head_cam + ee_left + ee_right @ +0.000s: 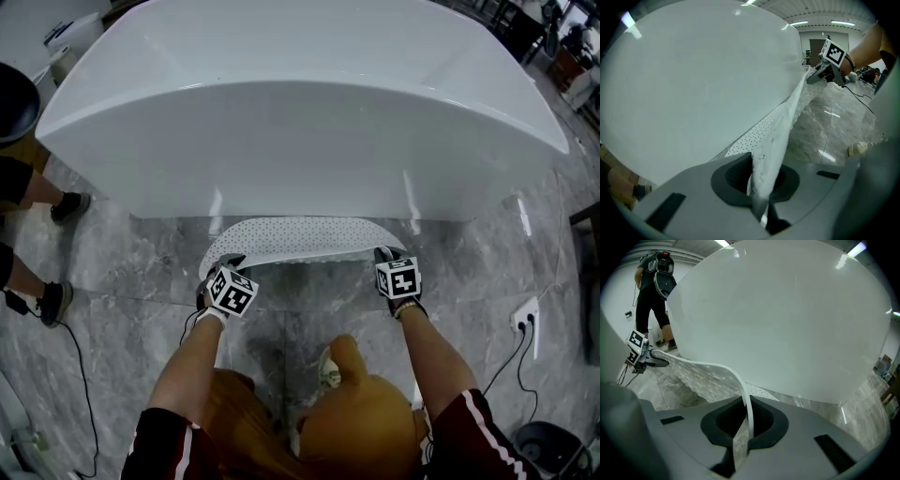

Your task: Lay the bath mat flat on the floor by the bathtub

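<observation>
A white perforated bath mat [298, 238] is stretched between my two grippers just in front of the white bathtub [300, 141]. My left gripper [225, 265] is shut on the mat's near left corner, and the mat edge [773, 150] runs up from its jaws. My right gripper [386, 255] is shut on the near right corner, where a thin strip of mat [743, 404] is pinched. The mat arches up at its near edge; its far edge lies low by the tub's base. Each gripper shows in the other's view: the right gripper [825, 72] and the left gripper [647, 359].
Grey marble floor [122, 300] surrounds the tub. A person's legs and dark shoes [56, 300] stand at the left. A wall socket with plugged cables [525, 319] is at the right. My own knees and a shoe [330, 367] are just below the mat.
</observation>
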`<state>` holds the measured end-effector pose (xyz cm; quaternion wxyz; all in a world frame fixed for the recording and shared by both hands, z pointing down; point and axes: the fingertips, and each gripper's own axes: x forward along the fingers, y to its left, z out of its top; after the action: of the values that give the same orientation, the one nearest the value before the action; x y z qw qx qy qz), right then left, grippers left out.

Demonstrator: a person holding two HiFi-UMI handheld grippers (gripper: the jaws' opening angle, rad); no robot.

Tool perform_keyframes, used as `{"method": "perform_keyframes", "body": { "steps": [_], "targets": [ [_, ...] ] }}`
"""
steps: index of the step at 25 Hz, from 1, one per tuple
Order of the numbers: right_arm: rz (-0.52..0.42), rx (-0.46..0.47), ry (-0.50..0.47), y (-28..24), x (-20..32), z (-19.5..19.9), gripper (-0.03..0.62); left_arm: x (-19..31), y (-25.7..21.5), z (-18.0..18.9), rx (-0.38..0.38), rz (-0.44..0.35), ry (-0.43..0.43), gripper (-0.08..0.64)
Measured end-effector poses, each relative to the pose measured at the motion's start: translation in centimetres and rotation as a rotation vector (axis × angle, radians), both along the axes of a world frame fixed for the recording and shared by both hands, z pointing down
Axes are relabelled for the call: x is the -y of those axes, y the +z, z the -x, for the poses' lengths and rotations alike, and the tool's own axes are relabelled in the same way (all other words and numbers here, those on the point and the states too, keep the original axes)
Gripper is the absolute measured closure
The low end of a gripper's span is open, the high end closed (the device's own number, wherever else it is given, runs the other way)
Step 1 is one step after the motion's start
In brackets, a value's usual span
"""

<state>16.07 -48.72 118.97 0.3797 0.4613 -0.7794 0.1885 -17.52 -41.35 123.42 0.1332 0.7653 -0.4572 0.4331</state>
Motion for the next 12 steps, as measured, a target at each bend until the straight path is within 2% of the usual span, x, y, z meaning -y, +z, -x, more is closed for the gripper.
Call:
{"method": "perform_keyframes", "body": {
  "steps": [5, 12],
  "targets": [
    [0.042, 0.027, 0.04, 1.2, -2.1, -1.1, 0.55, -0.6, 0.0, -0.5, -0.036, 0.018, -0.012, 0.515],
    [0.091, 0.028, 0.074, 2.2, -4.9, -2.3, 0.473, -2.4, 0.1, -0.5, -0.072, 0.058, -0.059, 0.465]
  ]
}}
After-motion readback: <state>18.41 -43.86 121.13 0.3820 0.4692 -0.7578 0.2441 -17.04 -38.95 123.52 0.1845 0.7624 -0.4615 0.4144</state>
